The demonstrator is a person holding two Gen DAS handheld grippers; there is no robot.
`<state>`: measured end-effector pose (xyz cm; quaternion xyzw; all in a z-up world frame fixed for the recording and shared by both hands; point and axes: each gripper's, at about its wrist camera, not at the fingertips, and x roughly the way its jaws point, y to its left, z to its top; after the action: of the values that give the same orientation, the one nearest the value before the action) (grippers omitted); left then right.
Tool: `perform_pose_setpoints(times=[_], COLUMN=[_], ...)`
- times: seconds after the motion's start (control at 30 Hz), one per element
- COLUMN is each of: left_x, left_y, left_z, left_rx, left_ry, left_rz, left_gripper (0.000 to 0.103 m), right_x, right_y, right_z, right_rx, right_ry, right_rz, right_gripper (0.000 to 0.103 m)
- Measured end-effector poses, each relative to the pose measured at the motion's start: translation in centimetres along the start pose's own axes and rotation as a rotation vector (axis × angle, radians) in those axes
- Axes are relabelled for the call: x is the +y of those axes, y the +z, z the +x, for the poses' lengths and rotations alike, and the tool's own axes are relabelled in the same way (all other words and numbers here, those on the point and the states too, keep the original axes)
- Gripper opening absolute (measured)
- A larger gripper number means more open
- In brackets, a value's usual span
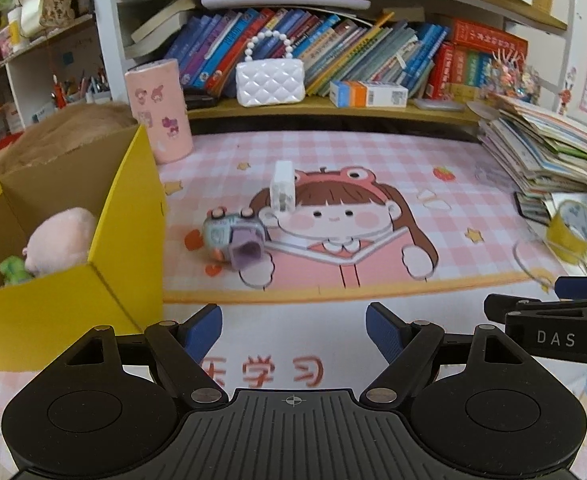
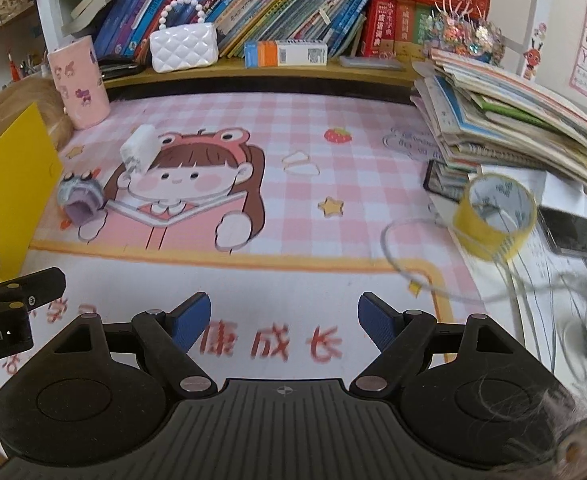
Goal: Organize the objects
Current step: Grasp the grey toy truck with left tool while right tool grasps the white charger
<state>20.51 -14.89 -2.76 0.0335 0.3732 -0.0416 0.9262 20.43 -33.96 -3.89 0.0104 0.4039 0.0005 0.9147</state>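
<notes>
Both claws are spread and empty. The toy camera (image 1: 235,242) lies ahead of the left claw (image 1: 293,330), slightly left, beside the yellow box (image 1: 105,280). It is probably farther from the right claw (image 2: 283,320).

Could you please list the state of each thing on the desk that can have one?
Left gripper: open, empty.
Right gripper: open, empty.
Yellow cardboard box: open, toys inside.
Toy camera: tipped over on the mat.
White charger: standing upright.
Yellow tape roll: on its edge.
</notes>
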Motion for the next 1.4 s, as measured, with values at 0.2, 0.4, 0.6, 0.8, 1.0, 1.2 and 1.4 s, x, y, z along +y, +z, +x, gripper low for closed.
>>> perform_pose_setpoints(times=[0.2,0.4,0.6,0.8,1.0,1.2,1.4], left_x=[-0.3,-0.2,0.2,0.7,1.8,2.0,2.5], left_y=[1.3,2.4,3.4,4.9,5.2,5.0,4.7], left_z=[1.1,3.3,5.9,8.9,12.1,14.0,12.6], left_rx=[-0.018,-0.007,0.004,0.006,0.054,0.076,0.038], left_ry=[0.03,0.061,0.099,0.158,0.193,0.236,0.195], left_rz=[-0.013,-0.025,-0.05,-0.064,-0.101,-0.075,-0.095], left_gripper=[0.081,0.081,0.08,0.08,0.08,0.067,0.063], right_x=[-0.5,-0.4,0.1,1.1,1.8,2.1,3.0], right_y=[2.5,5.3,7.8,9.5,10.6,11.5,12.5], right_z=[1.4,3.0,4.4,5.6,6.6,7.3,8.7], right_rx=[-0.042,-0.084,-0.122,-0.136,-0.133,-0.139,-0.14], right_ry=[0.022,0.052,0.078,0.106,0.14,0.178,0.267], right_rz=[-0.017,-0.038,-0.039,-0.038,-0.033,-0.033,-0.075], right_gripper=[0.079,0.079,0.079,0.079,0.079,0.079,0.077])
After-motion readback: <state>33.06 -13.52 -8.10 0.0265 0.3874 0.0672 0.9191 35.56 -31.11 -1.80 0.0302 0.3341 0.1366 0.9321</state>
